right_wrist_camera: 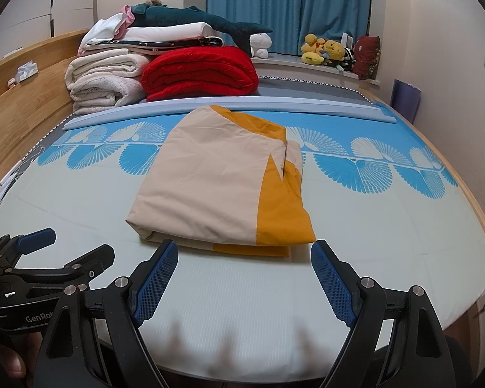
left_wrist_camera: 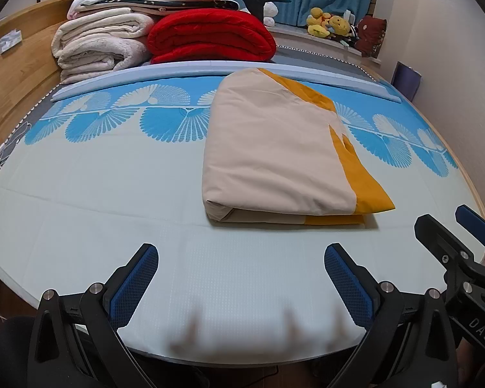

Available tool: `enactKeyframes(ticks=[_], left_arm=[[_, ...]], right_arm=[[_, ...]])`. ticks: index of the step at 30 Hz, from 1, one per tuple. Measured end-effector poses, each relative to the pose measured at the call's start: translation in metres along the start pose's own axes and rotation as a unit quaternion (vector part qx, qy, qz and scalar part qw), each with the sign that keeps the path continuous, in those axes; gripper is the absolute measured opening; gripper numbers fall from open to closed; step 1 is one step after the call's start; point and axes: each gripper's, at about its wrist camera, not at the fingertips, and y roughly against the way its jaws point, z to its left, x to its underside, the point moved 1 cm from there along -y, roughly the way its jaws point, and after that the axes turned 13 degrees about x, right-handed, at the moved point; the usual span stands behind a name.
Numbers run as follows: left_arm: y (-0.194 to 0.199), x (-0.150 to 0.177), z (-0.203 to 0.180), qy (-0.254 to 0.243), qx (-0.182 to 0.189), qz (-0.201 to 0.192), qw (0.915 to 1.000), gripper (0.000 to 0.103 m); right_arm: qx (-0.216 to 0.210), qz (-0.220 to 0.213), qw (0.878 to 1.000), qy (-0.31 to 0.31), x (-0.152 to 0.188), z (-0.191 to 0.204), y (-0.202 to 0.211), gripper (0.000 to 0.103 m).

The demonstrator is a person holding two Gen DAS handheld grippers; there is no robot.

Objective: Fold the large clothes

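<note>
Beige-and-mustard cloth [right_wrist_camera: 216,177] found folded into a compact rectangle on the bed [right_wrist_camera: 388,226], lying across the boundary between the pale near zone and the blue fan-print band. Fold appears largely done: thick doubled edge faces the grippers, with a lower mustard layer protruding slightly beneath the near edge. Right side less tidy, with a loose beige flap and mustard panel overlapping unevenly.

Left gripper [left_wrist_camera: 241,278] held low over bare bed short of the cloth, fingers [left_wrist_camera: 135,284] spread wide, holding nothing. Right gripper [right_wrist_camera: 244,274] likewise spread wide and empty, positioned just short of the cloth's near edge, roughly centred on it. Neither touches the cloth.

Background noted: red blanket [right_wrist_camera: 200,74] and cream blankets [right_wrist_camera: 103,87] stacked at the far end, well apart from the cloth; plush toys [right_wrist_camera: 326,51] on the window ledge.

Risks assessed:
- Pinching only the top layer at the near edge likely to peel the bundle open, since layers sit loose and unpinned
- Protruding lower layer may be missed or dragged separately, skewing the stack
- Uneven right-side flap liable to slip out if lifted from the near edge alone
- Smooth bed cover may let the whole bundle slide instead of folding
</note>
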Motion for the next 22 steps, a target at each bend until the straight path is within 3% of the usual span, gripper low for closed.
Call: enactKeyframes(ticks=[22], left_arm=[[-0.0022, 0.0037, -0.0038, 0.000, 0.003, 0.003, 1.0000, 0.102]], right_arm=[[0.000, 0.001, 1.000, 0.001, 0.0002, 0.0016, 0.0007, 0.085]])
